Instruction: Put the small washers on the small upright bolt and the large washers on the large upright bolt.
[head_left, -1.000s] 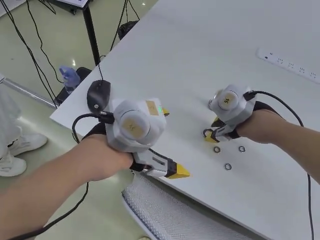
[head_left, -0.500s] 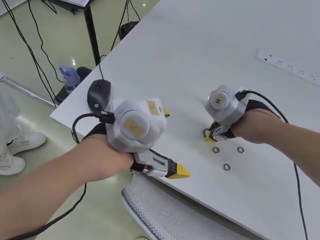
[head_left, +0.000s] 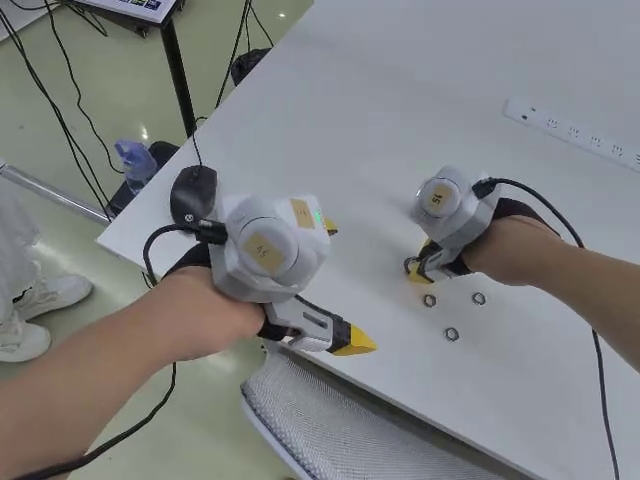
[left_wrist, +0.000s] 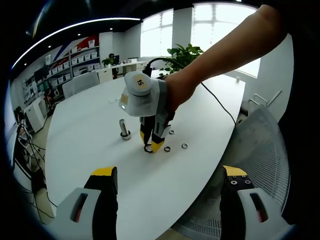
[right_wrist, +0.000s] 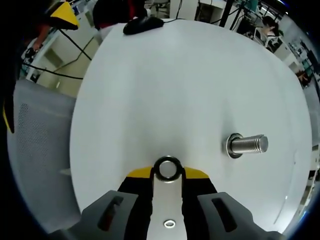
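My right gripper (head_left: 418, 270) is shut on a metal washer (right_wrist: 168, 168), pinched between its yellow tips just above the white table (head_left: 400, 110). In the left gripper view the same washer (left_wrist: 148, 148) hangs under the right gripper (left_wrist: 152, 145). An upright steel bolt (right_wrist: 245, 144) with a ring at its base stands close by; it also appears as the bolt (left_wrist: 123, 129) to the left of that gripper. Three loose washers (head_left: 429, 300), (head_left: 478, 298), (head_left: 451, 334) lie near the front edge. My left gripper (head_left: 342, 285) is open and holds nothing.
A black mouse (head_left: 193, 192) sits at the table's left corner. A white power strip (head_left: 575, 135) lies at the far right. A grey mesh chair (head_left: 330, 420) is tucked below the front edge. Cables hang over the left side.
My right gripper has shifted slightly to the left with the washer still in it. The left gripper has stayed where it was.
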